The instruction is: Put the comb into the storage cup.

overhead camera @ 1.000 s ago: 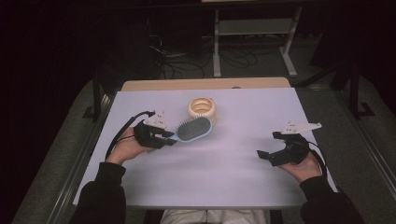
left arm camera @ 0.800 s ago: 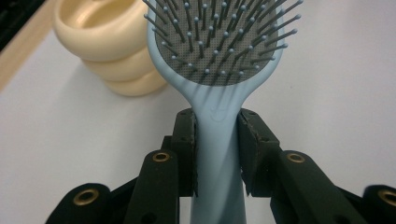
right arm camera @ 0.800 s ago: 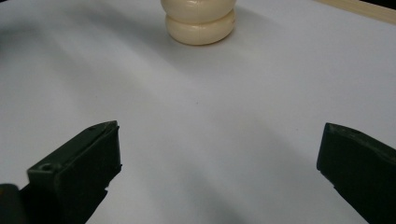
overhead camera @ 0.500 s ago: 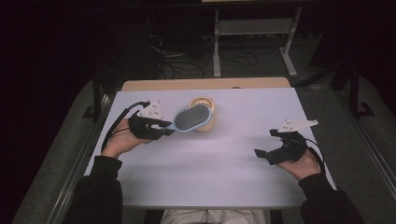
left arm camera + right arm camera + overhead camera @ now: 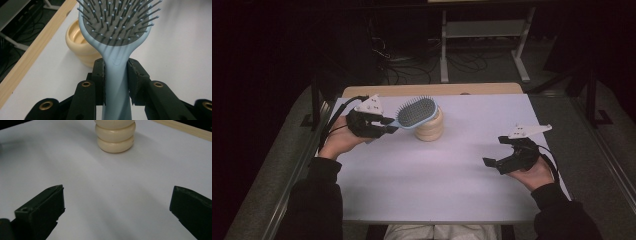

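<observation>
In the high view the left gripper [image 5: 388, 125] is held above the white tabletop [image 5: 437, 175], its jaws clamped on the handle of a light blue hairbrush [image 5: 416, 113], whose bristled head juts out beyond the jaw tips and hangs over a cream ribbed cup [image 5: 430, 128] that stands just past them. The right gripper [image 5: 492, 159] sits well apart from the brush and cup, cradled in the person's hand with its jaws apart and nothing between them. In the left gripper view the two black jaws press on either side of the hairbrush [image 5: 116, 37] at the neck, where the handle widens into the head; the bristles face the camera, and the cup [image 5: 81, 46] lies ahead of the jaws and behind the brush head. In the right gripper view the jaws stand wide apart over bare tabletop [image 5: 112, 195], and the cup [image 5: 115, 135] stands well ahead of them, midway between the two tips.
</observation>
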Demonstrator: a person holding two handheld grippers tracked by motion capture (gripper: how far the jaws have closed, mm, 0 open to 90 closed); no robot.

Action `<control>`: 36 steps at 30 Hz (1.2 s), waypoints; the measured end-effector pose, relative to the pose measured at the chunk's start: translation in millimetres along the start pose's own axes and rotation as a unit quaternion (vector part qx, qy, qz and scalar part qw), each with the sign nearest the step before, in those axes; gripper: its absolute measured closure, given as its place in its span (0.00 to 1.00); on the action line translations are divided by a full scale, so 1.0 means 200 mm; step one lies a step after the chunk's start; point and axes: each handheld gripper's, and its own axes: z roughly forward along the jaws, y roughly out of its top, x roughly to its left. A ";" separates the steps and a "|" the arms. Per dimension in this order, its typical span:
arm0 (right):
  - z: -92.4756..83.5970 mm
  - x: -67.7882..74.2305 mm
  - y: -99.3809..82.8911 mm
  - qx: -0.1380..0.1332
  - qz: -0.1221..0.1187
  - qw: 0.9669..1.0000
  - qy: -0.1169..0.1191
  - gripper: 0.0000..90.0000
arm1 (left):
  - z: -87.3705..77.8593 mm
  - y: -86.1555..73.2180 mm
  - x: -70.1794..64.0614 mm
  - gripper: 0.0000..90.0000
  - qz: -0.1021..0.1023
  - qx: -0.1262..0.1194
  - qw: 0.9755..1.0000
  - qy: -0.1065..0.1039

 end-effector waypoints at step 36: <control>0.08 0.00 0.57 -0.035 -0.044 0.998 0.021 0.00 | 0.05 0.23 0.08 0.78 -0.010 -0.039 0.999 0.037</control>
